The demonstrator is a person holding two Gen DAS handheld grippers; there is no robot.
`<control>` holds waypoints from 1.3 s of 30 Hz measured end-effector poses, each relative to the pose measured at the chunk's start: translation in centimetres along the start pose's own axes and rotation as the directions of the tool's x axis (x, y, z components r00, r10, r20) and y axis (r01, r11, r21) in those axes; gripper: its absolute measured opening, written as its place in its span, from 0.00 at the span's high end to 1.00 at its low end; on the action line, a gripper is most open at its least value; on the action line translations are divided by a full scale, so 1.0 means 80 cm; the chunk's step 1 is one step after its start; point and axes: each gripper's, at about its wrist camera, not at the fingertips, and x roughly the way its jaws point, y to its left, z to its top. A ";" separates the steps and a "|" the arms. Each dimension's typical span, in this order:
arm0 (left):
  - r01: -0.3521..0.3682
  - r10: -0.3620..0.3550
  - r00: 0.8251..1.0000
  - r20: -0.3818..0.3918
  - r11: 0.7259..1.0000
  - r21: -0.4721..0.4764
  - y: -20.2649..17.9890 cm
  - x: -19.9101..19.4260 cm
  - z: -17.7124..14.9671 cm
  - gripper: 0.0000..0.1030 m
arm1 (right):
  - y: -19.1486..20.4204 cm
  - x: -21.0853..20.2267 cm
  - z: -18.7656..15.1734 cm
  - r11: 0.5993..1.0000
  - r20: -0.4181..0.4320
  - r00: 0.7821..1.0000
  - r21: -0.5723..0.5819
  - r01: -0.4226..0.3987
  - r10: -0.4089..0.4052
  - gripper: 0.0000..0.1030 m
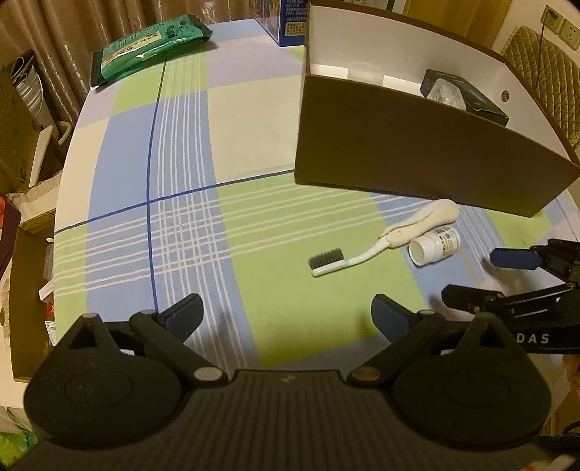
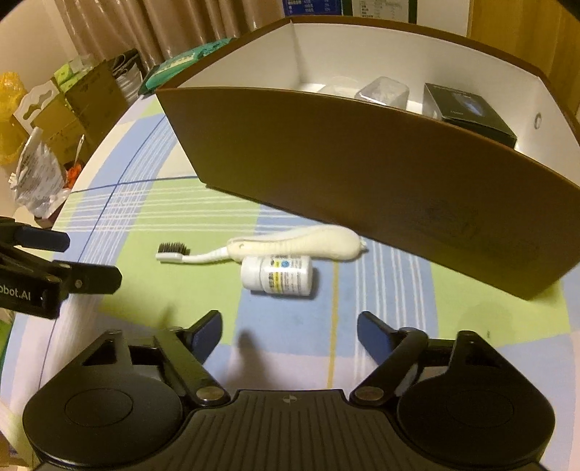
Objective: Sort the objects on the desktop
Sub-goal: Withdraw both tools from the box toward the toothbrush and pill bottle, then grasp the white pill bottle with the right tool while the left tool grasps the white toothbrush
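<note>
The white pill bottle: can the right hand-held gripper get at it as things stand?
Probably yes. The white pill bottle lies on its side just ahead of the open right hand-held gripper, nothing between them. The toothbrush touches its far side, so it may get nudged.

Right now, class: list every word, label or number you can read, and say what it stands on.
"DAS": right tongs, on the body.
"obot.AI": left tongs, on the body.
Bottle label: too blurred.
Green packet print: too blurred.
Blue carton print: too small.

A brown box (image 2: 362, 174) with white inside sits on a green, blue and white checked tablecloth (image 1: 253, 224) beside a white toothbrush (image 2: 275, 246).
</note>
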 end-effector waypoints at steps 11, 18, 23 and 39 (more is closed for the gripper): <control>0.009 -0.009 1.000 -0.016 1.000 0.006 0.007 0.016 0.008 0.05 | 0.009 0.022 0.014 1.000 0.021 1.000 -0.015 -0.011 0.011 0.44; 0.017 -0.016 1.000 -0.020 1.000 0.013 0.008 0.024 0.010 0.06 | 0.014 0.034 0.018 0.999 0.023 1.000 -0.048 -0.001 0.002 0.55; 0.025 -0.025 1.000 -0.017 1.000 0.019 0.007 0.027 0.012 0.06 | 0.014 0.033 0.016 0.997 0.037 0.999 -0.075 0.009 -0.006 0.57; 0.101 -0.103 0.995 0.004 0.985 0.140 -0.035 0.039 0.029 0.07 | -0.047 -0.003 -0.002 0.997 0.010 0.998 0.049 0.066 -0.066 0.58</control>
